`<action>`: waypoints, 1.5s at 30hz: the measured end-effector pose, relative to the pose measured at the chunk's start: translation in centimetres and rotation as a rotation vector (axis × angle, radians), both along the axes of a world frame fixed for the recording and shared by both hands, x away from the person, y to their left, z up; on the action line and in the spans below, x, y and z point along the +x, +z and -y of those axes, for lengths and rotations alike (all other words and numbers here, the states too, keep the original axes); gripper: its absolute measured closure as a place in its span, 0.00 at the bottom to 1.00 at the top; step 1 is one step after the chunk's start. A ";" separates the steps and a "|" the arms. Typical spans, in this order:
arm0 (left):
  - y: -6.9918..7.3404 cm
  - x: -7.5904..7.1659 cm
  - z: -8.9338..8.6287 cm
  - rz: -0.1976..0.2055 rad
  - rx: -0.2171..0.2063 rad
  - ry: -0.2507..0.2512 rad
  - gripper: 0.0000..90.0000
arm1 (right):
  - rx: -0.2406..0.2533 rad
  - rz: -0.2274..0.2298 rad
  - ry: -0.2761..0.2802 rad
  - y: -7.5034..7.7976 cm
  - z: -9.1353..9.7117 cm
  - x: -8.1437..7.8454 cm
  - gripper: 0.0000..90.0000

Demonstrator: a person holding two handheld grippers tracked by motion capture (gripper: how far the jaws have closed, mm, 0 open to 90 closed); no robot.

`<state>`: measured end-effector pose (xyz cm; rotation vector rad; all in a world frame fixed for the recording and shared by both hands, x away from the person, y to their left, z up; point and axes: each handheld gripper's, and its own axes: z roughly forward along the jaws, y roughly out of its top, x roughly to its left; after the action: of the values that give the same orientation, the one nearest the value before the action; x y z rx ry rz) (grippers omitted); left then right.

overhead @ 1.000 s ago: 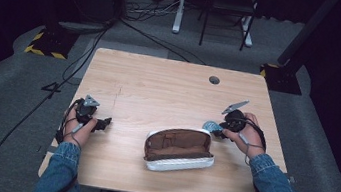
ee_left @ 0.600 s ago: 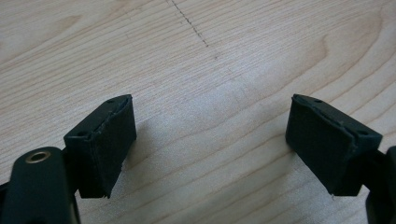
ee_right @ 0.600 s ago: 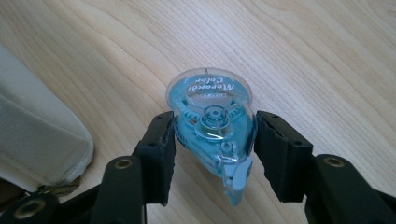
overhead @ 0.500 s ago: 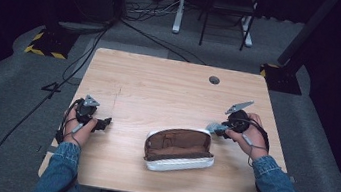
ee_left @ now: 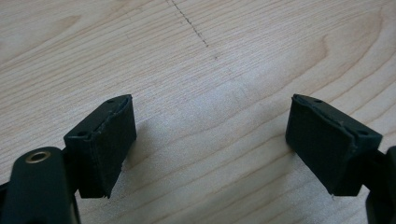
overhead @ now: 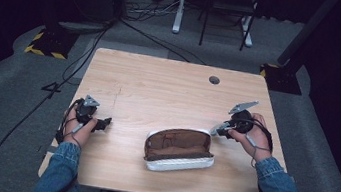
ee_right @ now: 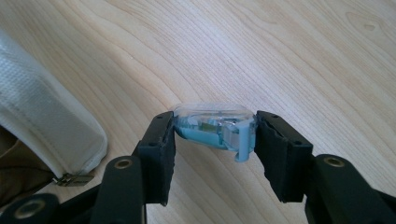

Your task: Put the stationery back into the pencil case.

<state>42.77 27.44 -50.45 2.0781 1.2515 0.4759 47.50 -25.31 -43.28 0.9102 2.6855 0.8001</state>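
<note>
You are working at a light wooden tabletop [overhead: 169, 91], and it is showing a clear grain. A small round hole [overhead: 214, 80] is sitting near its far right corner. A thin dotted line [overhead: 117, 96] is running across the wood in the left half. One pouch [overhead: 178, 149] is lying directly on the tabletop, near the front edge and a little right of the middle. It is lying open, showing a brown inside and a white outer side with a zipper.
</note>
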 end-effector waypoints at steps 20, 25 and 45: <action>0.0 0.1 0.1 0.001 -0.003 0.001 0.18 | 0.058 0.033 -0.010 4.0 0.4 -1.8 0.55; 0.0 0.1 0.1 0.001 -0.002 0.003 0.18 | 0.070 0.047 -0.015 5.3 0.5 -2.5 0.55; 0.0 0.1 0.1 0.000 -0.003 0.004 0.18 | 0.081 0.090 0.028 9.2 -0.5 -5.1 0.55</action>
<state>42.88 27.31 -50.47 2.0734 1.2560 0.4762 42.41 -24.76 -34.12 0.8343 2.6110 0.9391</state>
